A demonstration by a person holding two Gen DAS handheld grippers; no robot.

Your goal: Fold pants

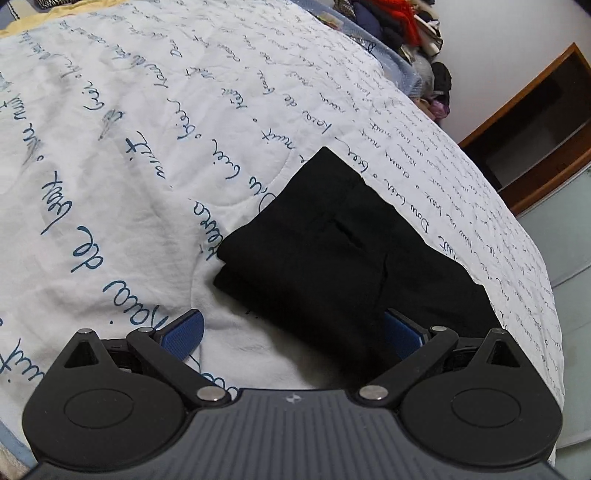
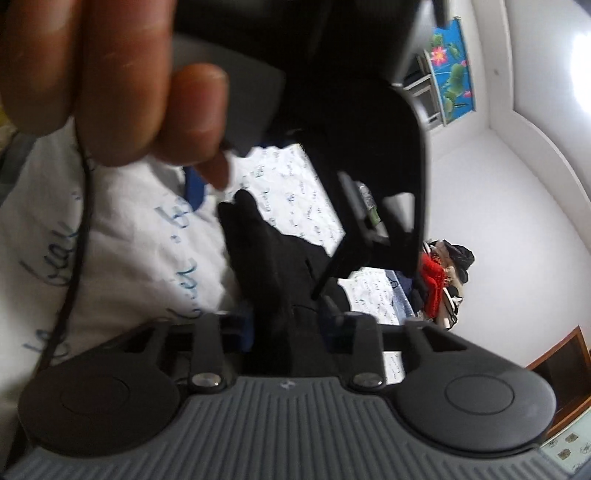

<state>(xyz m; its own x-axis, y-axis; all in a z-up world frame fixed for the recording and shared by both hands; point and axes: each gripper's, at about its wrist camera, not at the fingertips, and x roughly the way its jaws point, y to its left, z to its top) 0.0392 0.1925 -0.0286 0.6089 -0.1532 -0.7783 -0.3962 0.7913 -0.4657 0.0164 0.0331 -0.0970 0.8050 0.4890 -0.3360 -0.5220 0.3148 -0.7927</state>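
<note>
The black pants (image 1: 343, 243) lie folded into a compact stack on the white quilt with blue script (image 1: 147, 110). My left gripper (image 1: 295, 328) is open, its blue pads (image 1: 184, 332) set wide on either side of the stack's near corner, not gripping it. In the right wrist view my right gripper (image 2: 286, 325) is shut on an edge of the pants (image 2: 266, 273), black cloth pinched between its blue pads. The person's hand (image 2: 110, 81) and the left gripper's body (image 2: 369, 129) fill the upper part of that view.
The bed edge curves down at the right (image 1: 546, 295). A wooden shelf unit (image 1: 535, 129) stands beyond it by the white wall. A heap of clothes (image 1: 406, 29) lies past the bed's far corner. A thin black cable (image 2: 79, 240) hangs at the left.
</note>
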